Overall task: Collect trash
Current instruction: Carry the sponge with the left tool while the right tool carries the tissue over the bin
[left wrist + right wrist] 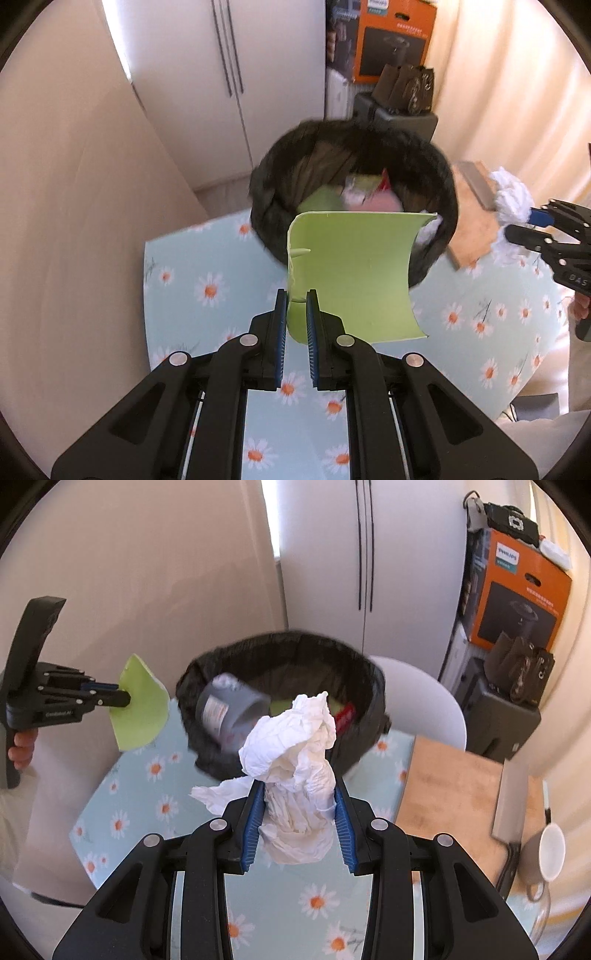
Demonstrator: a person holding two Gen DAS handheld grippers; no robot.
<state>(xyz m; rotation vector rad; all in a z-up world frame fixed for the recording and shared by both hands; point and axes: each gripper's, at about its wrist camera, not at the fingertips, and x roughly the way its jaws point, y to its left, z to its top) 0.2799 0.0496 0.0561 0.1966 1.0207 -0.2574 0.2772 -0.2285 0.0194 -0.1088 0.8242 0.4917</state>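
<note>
My left gripper (296, 295) is shut on a curled light green sheet of paper (351, 273) and holds it above the table, just in front of the black-lined trash bin (266, 218). It also shows at the left in the right wrist view (123, 700), with the green paper (142, 709). My right gripper (298, 794) is shut on a crumpled white tissue (295, 746), held just in front of the bin (369, 716). A grey cup-like piece of trash (229, 709) is blurred at the bin's near rim. Green and red trash lies inside the bin.
The table has a light blue daisy cloth (207, 280). A wooden cutting board (450, 794) with a cleaver (511, 801) lies to the right, beside a grey mug (546, 853). An orange box (517, 598) and dark items stand behind. White cupboard doors (236, 74) are behind the bin.
</note>
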